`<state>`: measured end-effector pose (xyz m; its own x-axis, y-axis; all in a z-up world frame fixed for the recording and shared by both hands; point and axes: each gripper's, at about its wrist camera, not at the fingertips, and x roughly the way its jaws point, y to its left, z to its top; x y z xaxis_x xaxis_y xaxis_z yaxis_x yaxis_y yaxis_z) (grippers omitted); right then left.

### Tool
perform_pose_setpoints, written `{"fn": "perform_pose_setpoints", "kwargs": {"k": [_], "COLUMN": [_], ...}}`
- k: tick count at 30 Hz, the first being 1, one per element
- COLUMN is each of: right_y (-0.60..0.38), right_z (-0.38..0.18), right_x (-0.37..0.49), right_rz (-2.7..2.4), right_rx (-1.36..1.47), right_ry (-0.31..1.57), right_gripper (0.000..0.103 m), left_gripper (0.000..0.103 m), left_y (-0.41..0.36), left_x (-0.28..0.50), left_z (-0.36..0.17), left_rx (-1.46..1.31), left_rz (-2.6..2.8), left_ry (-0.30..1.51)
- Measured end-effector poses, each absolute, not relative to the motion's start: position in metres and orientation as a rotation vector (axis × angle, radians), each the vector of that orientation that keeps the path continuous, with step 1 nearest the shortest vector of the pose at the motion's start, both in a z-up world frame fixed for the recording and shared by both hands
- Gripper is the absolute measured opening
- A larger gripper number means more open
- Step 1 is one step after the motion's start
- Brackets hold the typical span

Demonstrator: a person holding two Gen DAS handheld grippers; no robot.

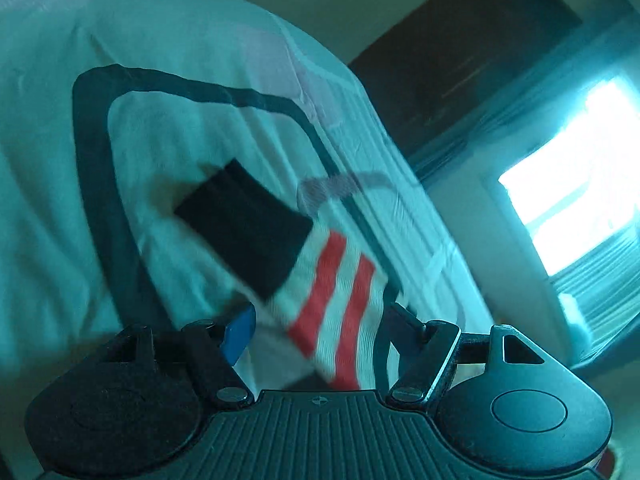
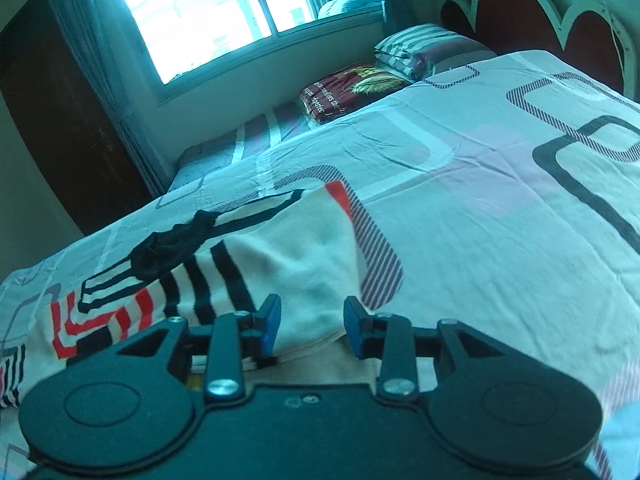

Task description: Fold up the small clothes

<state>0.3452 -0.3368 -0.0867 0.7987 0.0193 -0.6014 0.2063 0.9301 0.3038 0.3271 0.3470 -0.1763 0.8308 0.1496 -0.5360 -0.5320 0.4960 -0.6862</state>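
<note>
In the left wrist view a small sock (image 1: 332, 300) with red and white stripes and a black end (image 1: 244, 232) hangs blurred between the fingers of my left gripper (image 1: 316, 328), above the patterned bedsheet (image 1: 160, 140). Only the blue left pad (image 1: 240, 334) shows; the sock hides the other. In the right wrist view my right gripper (image 2: 310, 326) is open and empty, low over a cream garment (image 2: 296, 256) with black and red stripes lying on the bed. A small black sock (image 2: 172, 246) lies on that garment to the left.
The bed (image 2: 480, 200) stretches right toward a red headboard (image 2: 532, 16). Folded bedding (image 2: 424, 48) and a dark red packet (image 2: 352, 88) lie by the window (image 2: 208, 12). A dark wardrobe (image 2: 52, 128) stands at the left.
</note>
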Motion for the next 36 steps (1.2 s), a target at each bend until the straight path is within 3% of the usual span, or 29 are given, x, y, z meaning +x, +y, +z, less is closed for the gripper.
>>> {"fn": "perform_pose_setpoints", "kwargs": {"k": [3,7,11,16,24,33,36], "right_y": [-0.33,-0.324,-0.317,-0.31,-0.318,-0.366,-0.379], "right_z": [-0.084,-0.079,-0.075,-0.076,-0.077,-0.082,-0.087], "right_x": [0.343,0.341,0.338,0.335,0.334,0.324,0.321], "right_rz": [-0.147,-0.187,-0.19,-0.185,-0.139,-0.111,-0.097], "right_rx": [0.401,0.432,0.412,0.38,0.37,0.438,0.472], "right_ry": [0.636,0.627,0.621,0.619,0.599,0.606,0.611], "right_gripper": [0.035,0.036,0.036,0.037,0.037,0.041,0.049], "left_gripper": [0.068,0.009,0.005,0.005,0.005,0.005,0.006], "left_y": [0.356,0.375,0.373,0.317,0.139,-0.062,-0.115], "left_x": [0.337,0.347,0.35,0.367,0.433,0.474,0.469], "left_z": [-0.181,-0.187,-0.176,-0.129,-0.083,-0.101,-0.113], "left_rx": [-0.968,-0.928,-0.844,-0.704,-0.408,-0.213,-0.115], "left_rz": [0.406,0.401,0.361,0.177,-0.131,-0.316,-0.347], "left_ry": [0.427,0.492,0.482,0.411,0.466,0.649,0.748]}}
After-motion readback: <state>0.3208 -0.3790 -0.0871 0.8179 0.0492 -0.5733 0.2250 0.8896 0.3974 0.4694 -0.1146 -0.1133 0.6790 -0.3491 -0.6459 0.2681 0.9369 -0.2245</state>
